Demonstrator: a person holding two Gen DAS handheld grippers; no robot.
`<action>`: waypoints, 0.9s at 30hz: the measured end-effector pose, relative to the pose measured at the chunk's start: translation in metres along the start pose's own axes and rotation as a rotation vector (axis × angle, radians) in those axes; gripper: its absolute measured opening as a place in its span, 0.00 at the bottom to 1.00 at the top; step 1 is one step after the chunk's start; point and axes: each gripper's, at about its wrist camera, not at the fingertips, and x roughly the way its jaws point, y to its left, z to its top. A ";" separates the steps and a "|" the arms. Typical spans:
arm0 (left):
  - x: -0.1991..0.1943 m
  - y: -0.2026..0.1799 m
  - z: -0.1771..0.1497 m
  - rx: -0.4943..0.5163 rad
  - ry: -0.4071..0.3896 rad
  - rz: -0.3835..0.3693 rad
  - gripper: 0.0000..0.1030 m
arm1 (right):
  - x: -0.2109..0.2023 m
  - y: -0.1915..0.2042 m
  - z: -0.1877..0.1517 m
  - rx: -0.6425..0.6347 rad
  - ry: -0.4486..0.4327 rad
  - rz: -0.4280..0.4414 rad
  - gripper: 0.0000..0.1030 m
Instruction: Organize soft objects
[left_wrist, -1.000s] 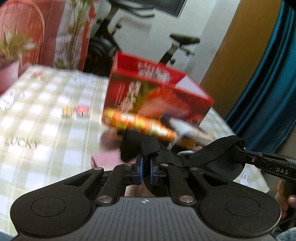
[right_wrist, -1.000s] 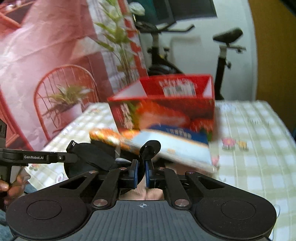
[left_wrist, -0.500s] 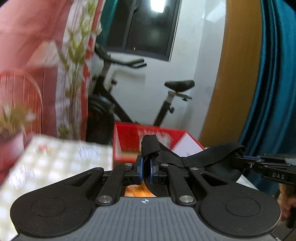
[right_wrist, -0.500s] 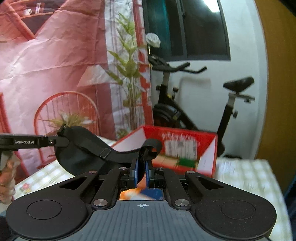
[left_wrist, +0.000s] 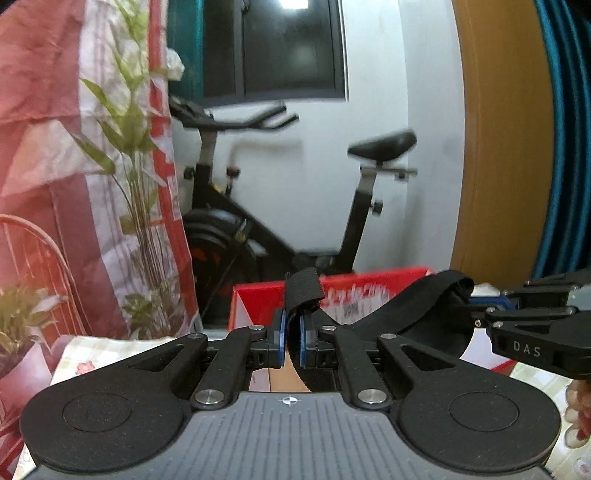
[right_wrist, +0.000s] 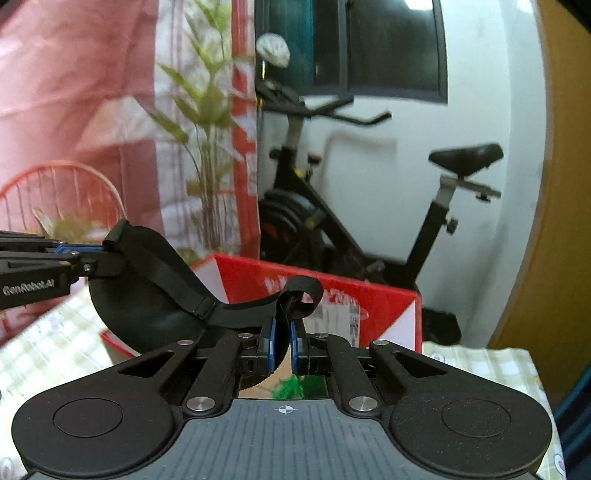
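Both tools pinching one black strap, above the red box

The left tool (left_wrist: 291, 334) and right tool (right_wrist: 282, 341) each clamp an end of the strap (right_wrist: 155, 280), stretched just above the red box (right_wrist: 373, 306). Best lowered level into the box, both grips released together.

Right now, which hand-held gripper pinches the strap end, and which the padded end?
Right hand-held gripper pinches the thin strap loop; left one also clamps strap, nearer the pad.
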 end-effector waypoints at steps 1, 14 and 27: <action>0.010 -0.003 -0.003 0.001 0.027 -0.001 0.08 | 0.007 -0.001 -0.003 0.006 0.022 -0.001 0.07; 0.030 0.023 -0.033 -0.061 0.185 -0.064 0.41 | 0.021 -0.019 -0.043 0.085 0.125 -0.046 0.24; -0.016 -0.001 -0.046 -0.085 0.203 -0.235 0.41 | -0.046 -0.024 -0.083 0.077 0.100 -0.002 0.31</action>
